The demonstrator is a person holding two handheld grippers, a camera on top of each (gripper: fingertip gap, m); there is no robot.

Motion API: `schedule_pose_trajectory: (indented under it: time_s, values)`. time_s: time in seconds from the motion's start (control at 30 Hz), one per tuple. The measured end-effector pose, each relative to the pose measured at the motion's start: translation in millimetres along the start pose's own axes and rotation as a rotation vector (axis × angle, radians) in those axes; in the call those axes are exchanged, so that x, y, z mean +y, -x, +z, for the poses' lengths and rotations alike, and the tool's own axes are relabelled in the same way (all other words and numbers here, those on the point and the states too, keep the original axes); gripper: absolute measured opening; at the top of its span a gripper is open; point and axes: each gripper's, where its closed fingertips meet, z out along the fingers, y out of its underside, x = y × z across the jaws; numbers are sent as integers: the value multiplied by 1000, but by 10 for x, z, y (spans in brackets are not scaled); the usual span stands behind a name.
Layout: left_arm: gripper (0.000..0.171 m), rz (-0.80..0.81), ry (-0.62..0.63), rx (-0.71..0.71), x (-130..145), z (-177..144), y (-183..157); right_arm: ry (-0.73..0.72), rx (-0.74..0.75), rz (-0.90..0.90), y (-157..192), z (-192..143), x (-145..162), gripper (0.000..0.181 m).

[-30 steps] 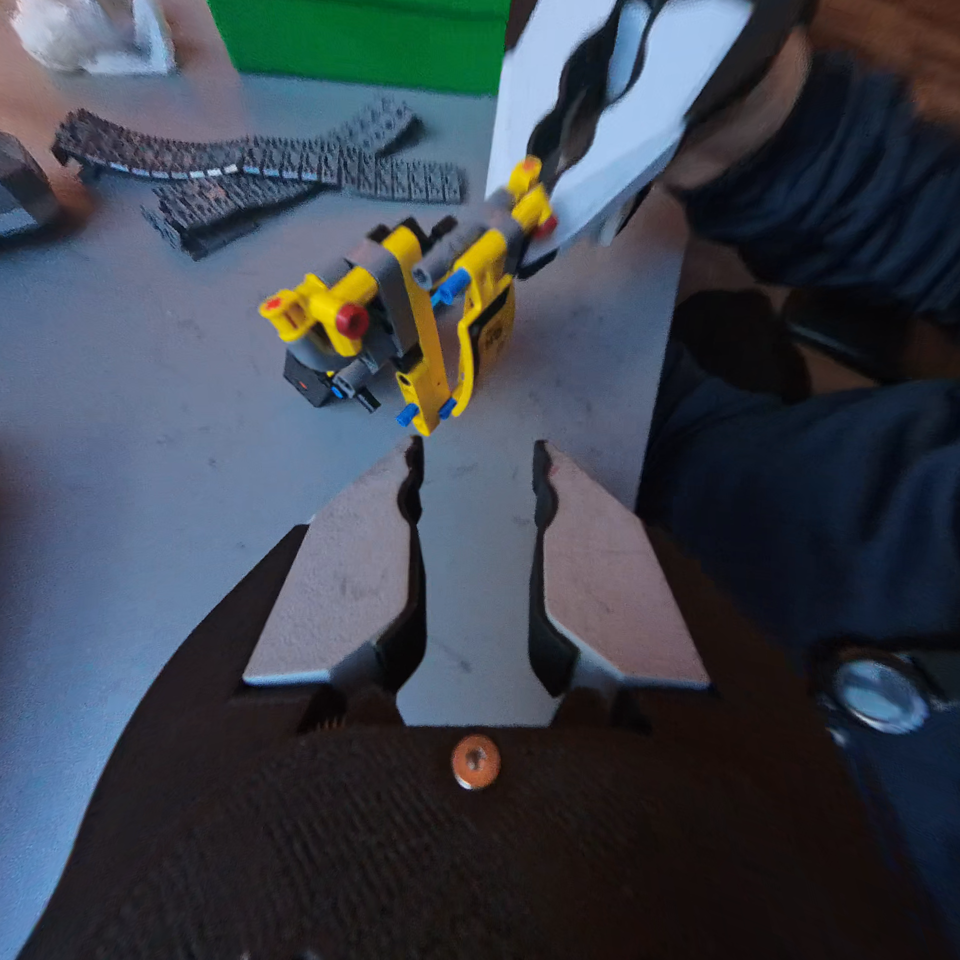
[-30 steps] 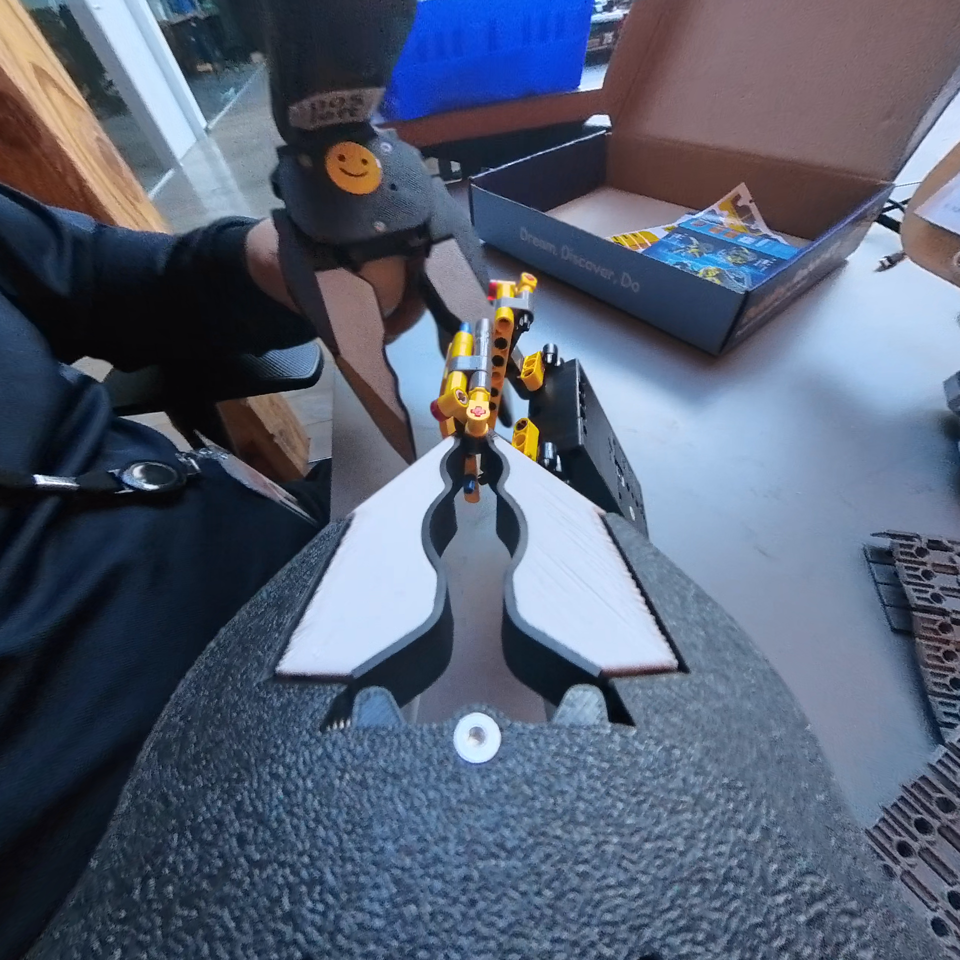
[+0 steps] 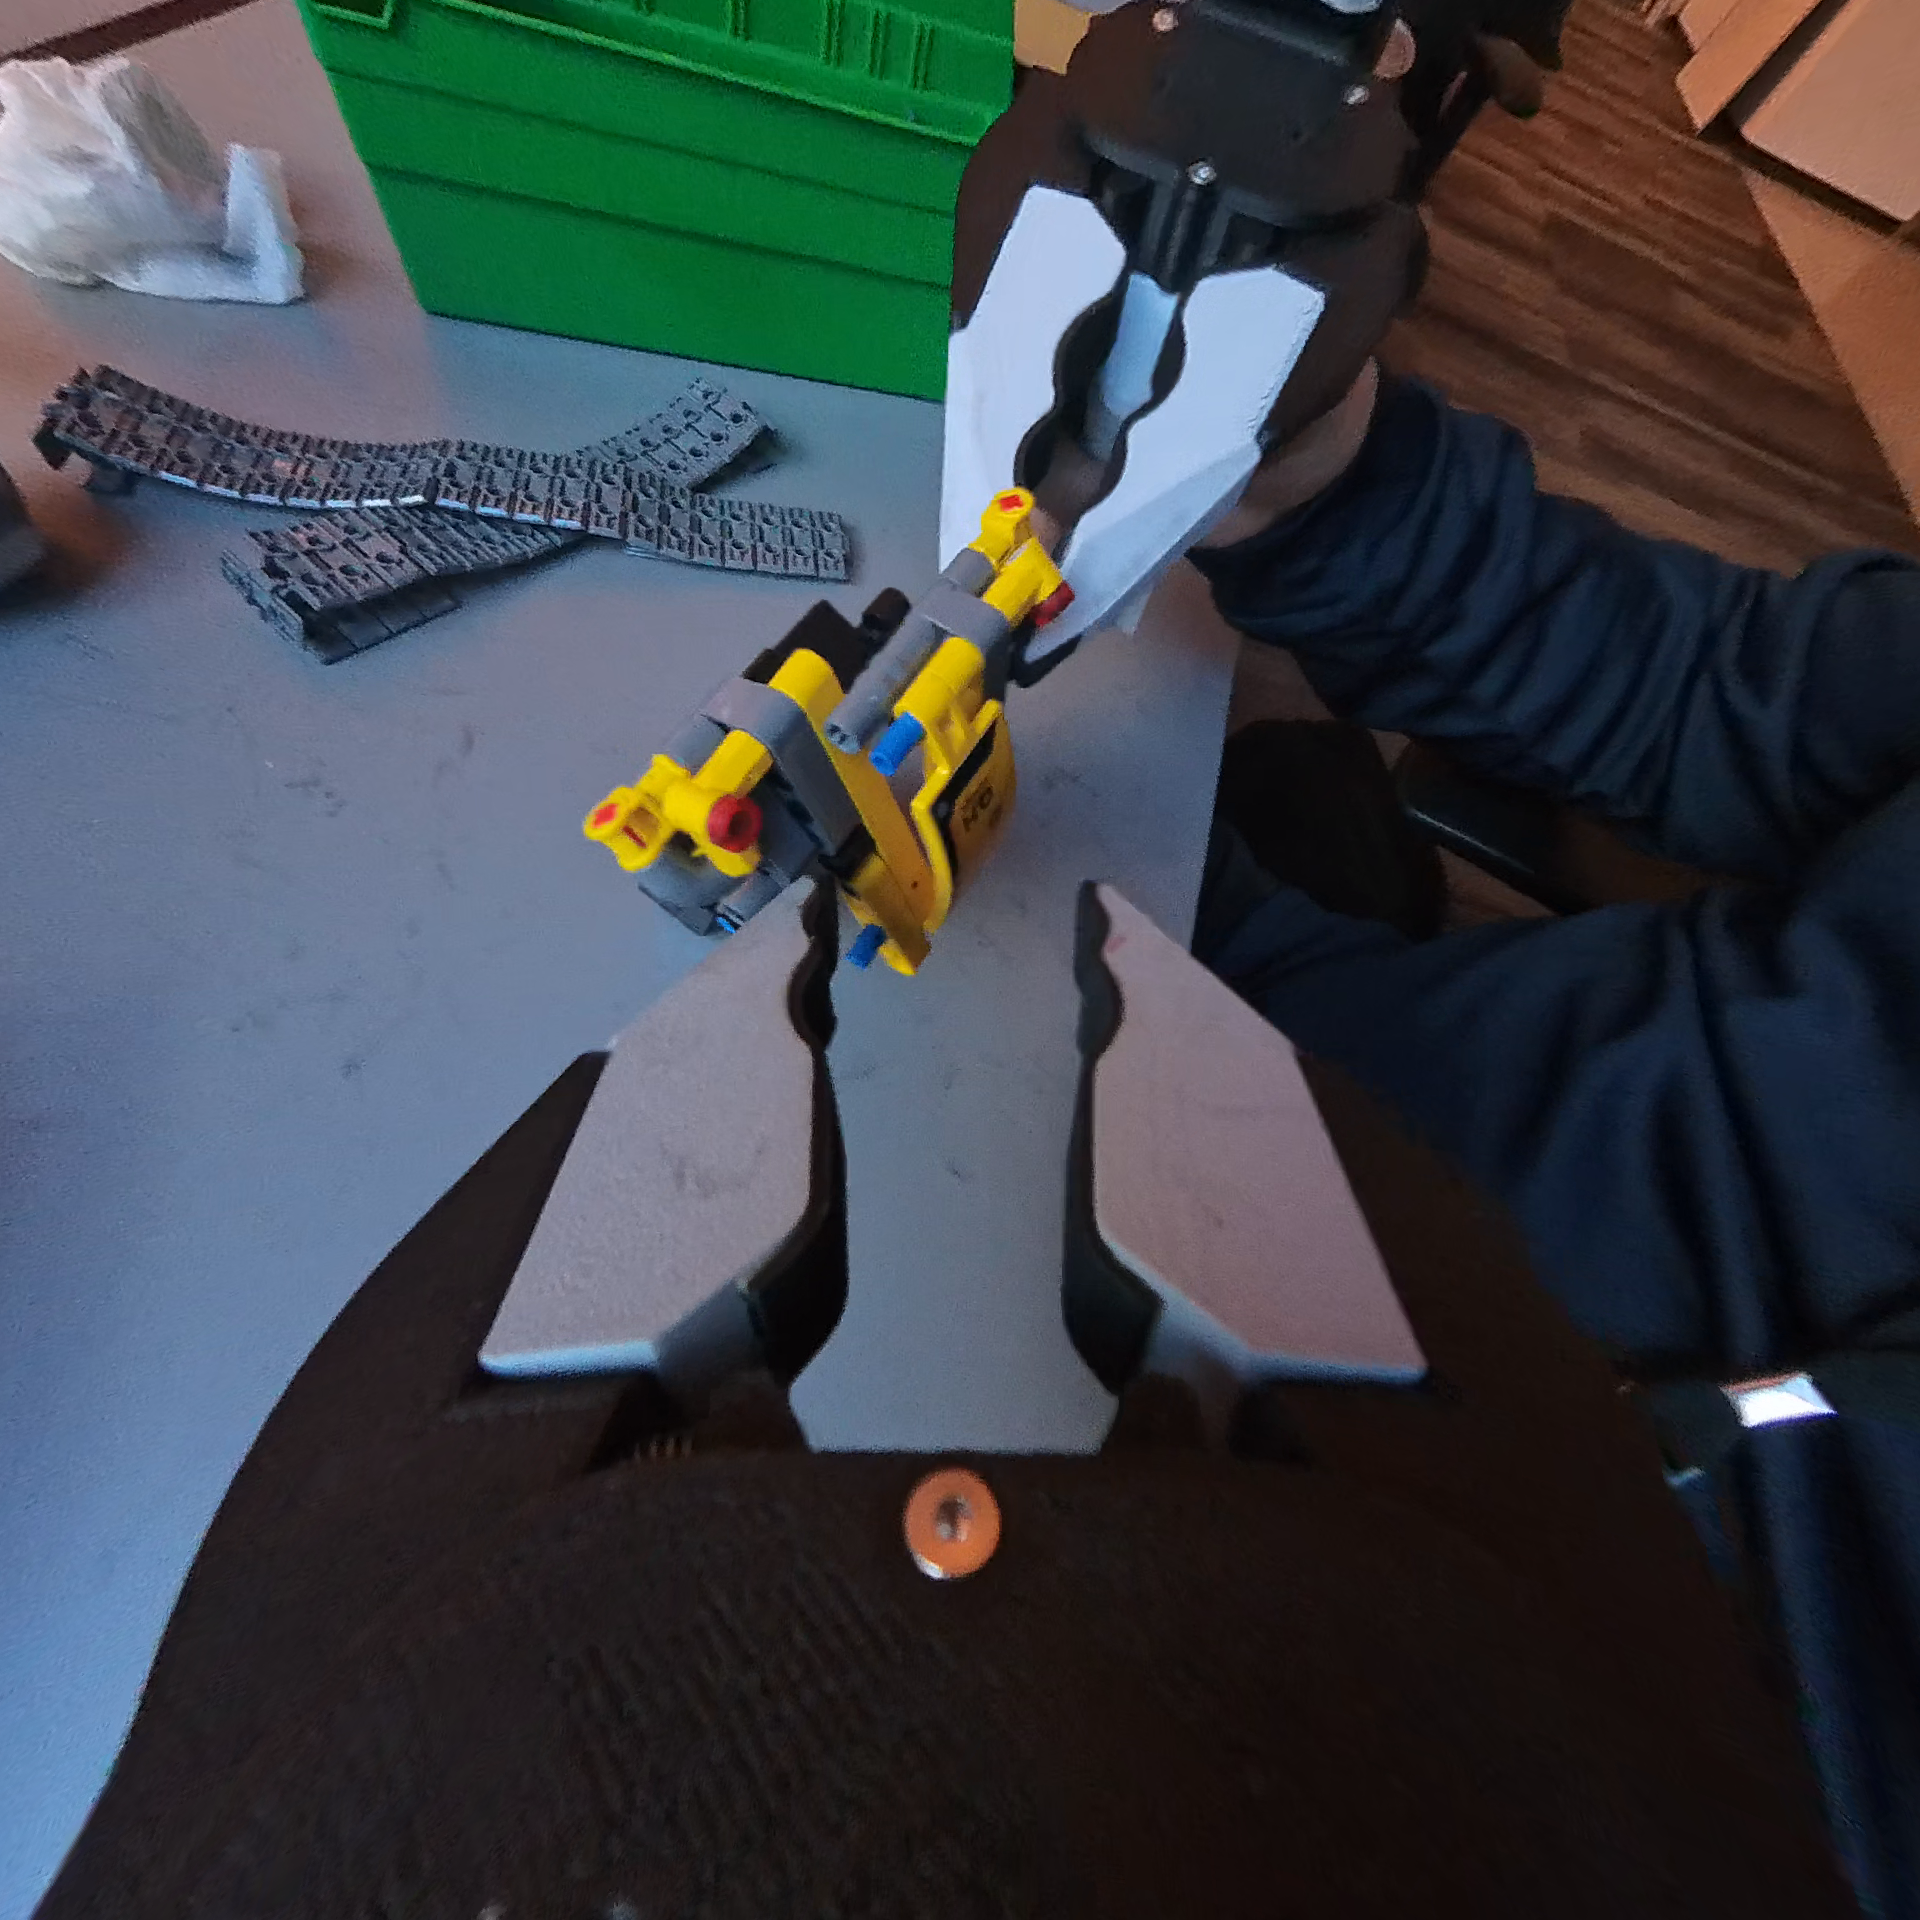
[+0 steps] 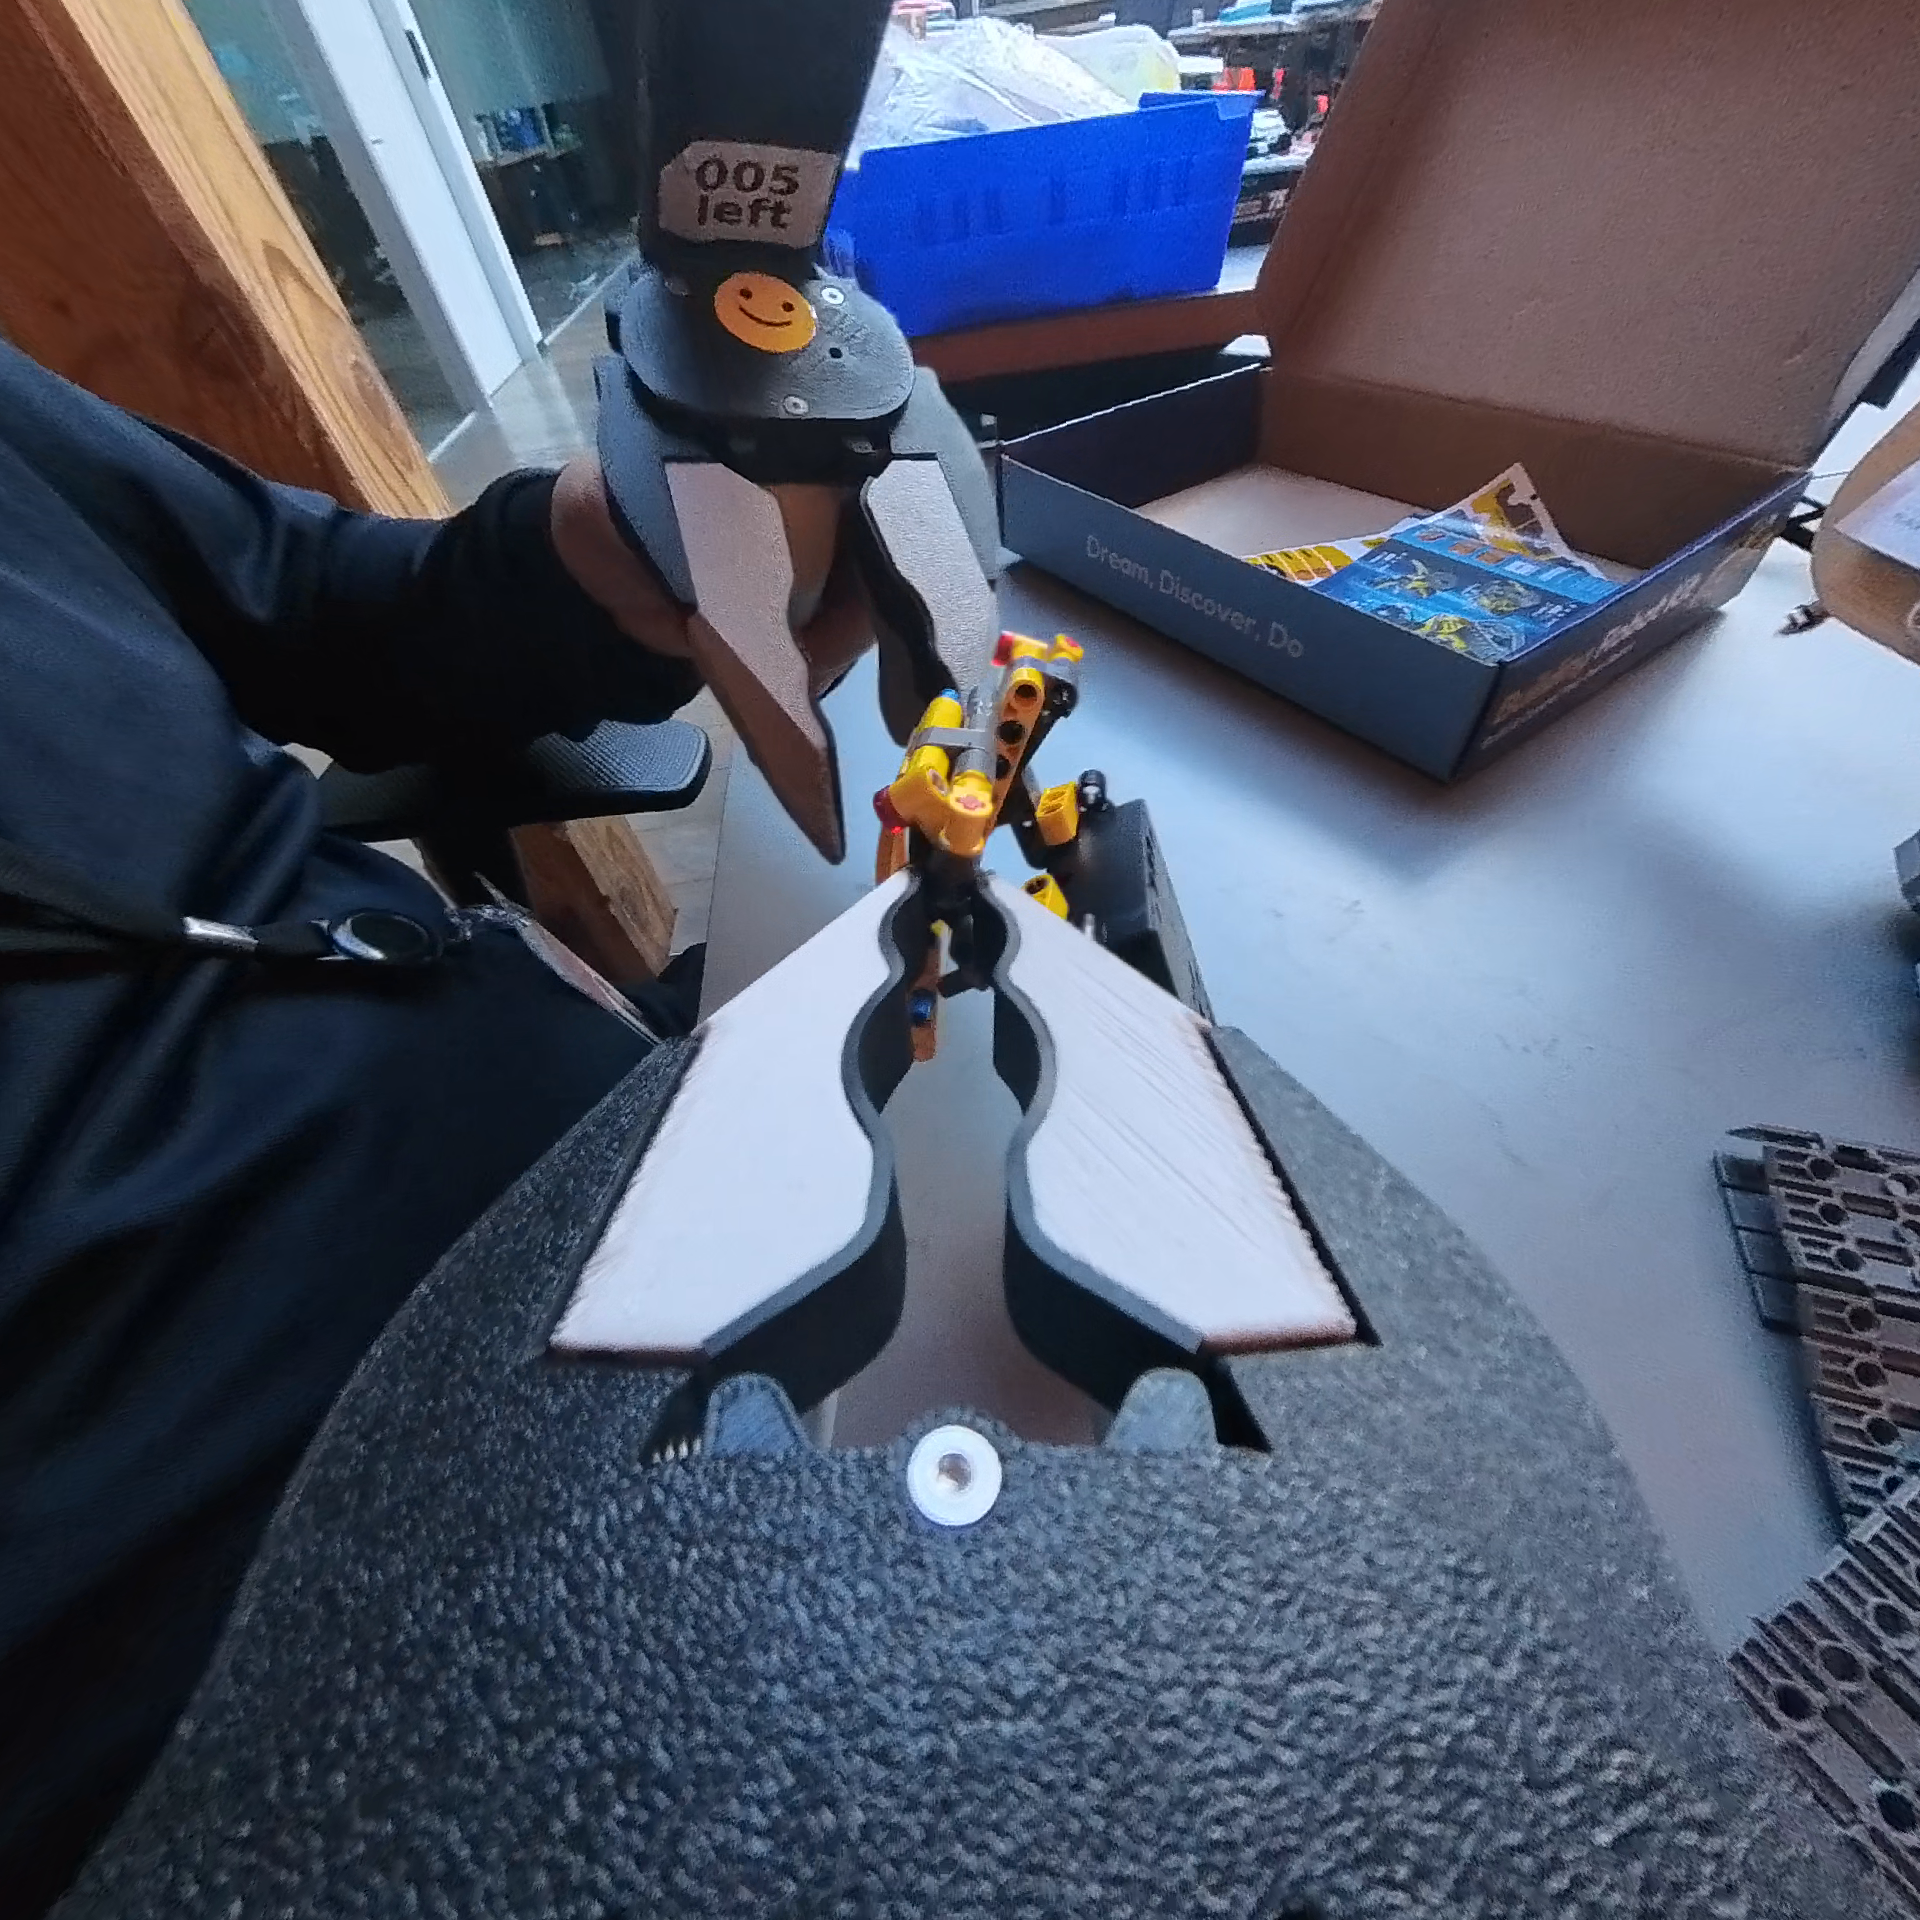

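Toy model (image 3: 831,769) on table (image 3: 260,935) btwn both grippers (tracks (image 3: 436,499) behind, crate (image 3: 665,187) beyond).

your left wrist view looks down along its fingers at the grey table (image 3: 260,935); your right wrist view faces it, low and close. both share the yellow brick model (image 3: 831,769) (image 4: 971,769) mid-frame, perhaps slightly blurred.

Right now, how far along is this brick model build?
Done: a yellow and grey model is partly assembled. In hand: the right gripper is shut on one end of it, while the left gripper is open beside it, fingers apart, gripping nothing. Left: the dark track strips lie loose on the table, unattached to the model. The open box holds a booklet.
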Motion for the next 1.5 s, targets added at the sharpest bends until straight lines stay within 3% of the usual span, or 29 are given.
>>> schedule_pose_trajectory:
  time_s: [0.13,0.3,0.47,0.63,0.73,0.9,1.0,1.13,1.2,1.33,1.43,1.5]
  values:
    - [24,-14,-4,-53,55,-25,52,-5,74,-37,-91,-25,-4,5]
    - [37,-84,-39,7,48,-143,-5,-14,28,-27,-33,2,13,5]
    - [48,-88,-31,49,54,56,-47,6,36,-36,-40,1,45,5]
    - [39,-74,-34,11,84,193,-1,-35,79,-11,-120,-25,-15,5]
    - [18,-23,-69,-73,62,121,39,-39,85,-16,-138,-40,-17,5]
    - [35,-34,-68,-68,41,157,21,-48,53,0,-100,14,16,5]
    - [36,-81,-60,22,59,240,-88,-37,66,-13,-99,19,31,5]
    - [30,-60,-137,-21,6,236,-68,-57,108,-16,-147,0,4,6]
    - [18,-78,-204,-27,-49,183,-55,-67,108,-13,-140,7,2,6]
    - [10,-153,-226,62,-35,196,-92,-96,110,17,-150,10,-3,8]
    - [24,-266,-257,248,-71,227,-239,-91,122,29,-168,-4,19,8]
    - [15,-322,-278,286,-74,235,-204,-96,108,38,-134,-5,21,7]
